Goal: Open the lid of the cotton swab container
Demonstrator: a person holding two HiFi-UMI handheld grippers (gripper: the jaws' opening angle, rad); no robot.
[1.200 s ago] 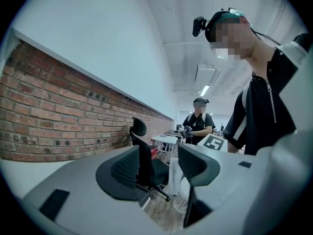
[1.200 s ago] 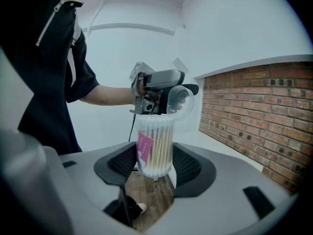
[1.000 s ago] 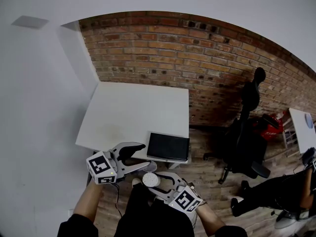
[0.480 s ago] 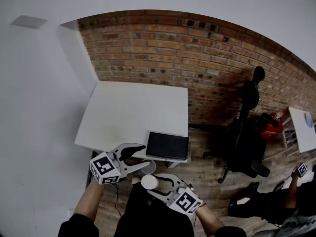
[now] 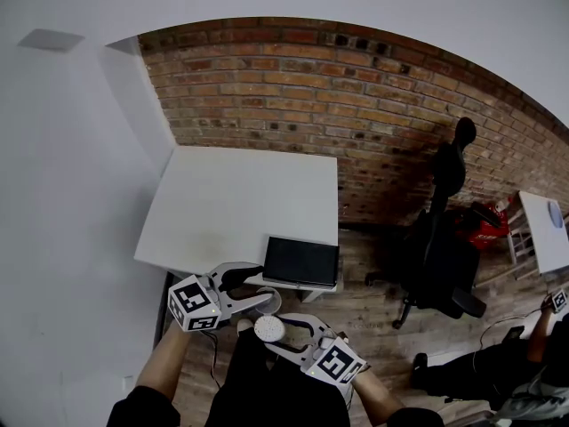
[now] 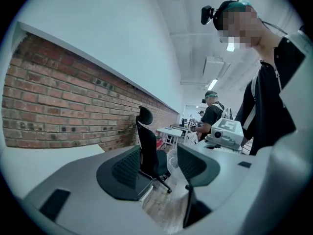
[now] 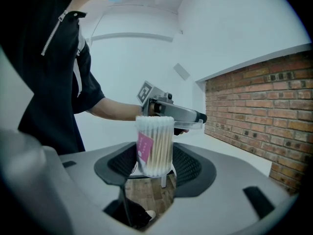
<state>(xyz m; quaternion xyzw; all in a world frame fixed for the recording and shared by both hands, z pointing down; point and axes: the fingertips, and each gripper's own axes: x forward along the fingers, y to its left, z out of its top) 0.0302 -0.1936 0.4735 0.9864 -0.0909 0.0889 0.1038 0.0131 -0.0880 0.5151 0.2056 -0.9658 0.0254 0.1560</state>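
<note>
Brick wall (image 5: 356,87) runs across the top of the head view. Below it stands a white counter (image 5: 231,203), with a dark flat panel (image 5: 302,262) at its near right corner. Wood floor (image 5: 382,314) lies to the right, with a black office chair (image 5: 444,256) on it.

Right hand-held gripper (image 5: 272,330): at lower centre of the head view, off the counter's near edge. Its jaws are closed on the cotton swab container (image 7: 155,146). Both pads press the lower half of its clear wall. The container is upright with a pink label (image 7: 144,148) on its side. Its top is uncovered, and the swab heads show as a white disc (image 5: 269,327).

Left hand-held gripper (image 5: 263,283): just above and left of the right one in the head view. Its jaws stand wide, and the clear lid (image 7: 188,126) is carried at their tips. The lid is off the container and level with its top, a little to frame right in the right gripper view. In the left gripper view the lid (image 6: 173,163) lies against the pad at frame right. Contact with the other pad is hard to make out.

The two grippers are near each other, and the lid and container are apart.
</note>
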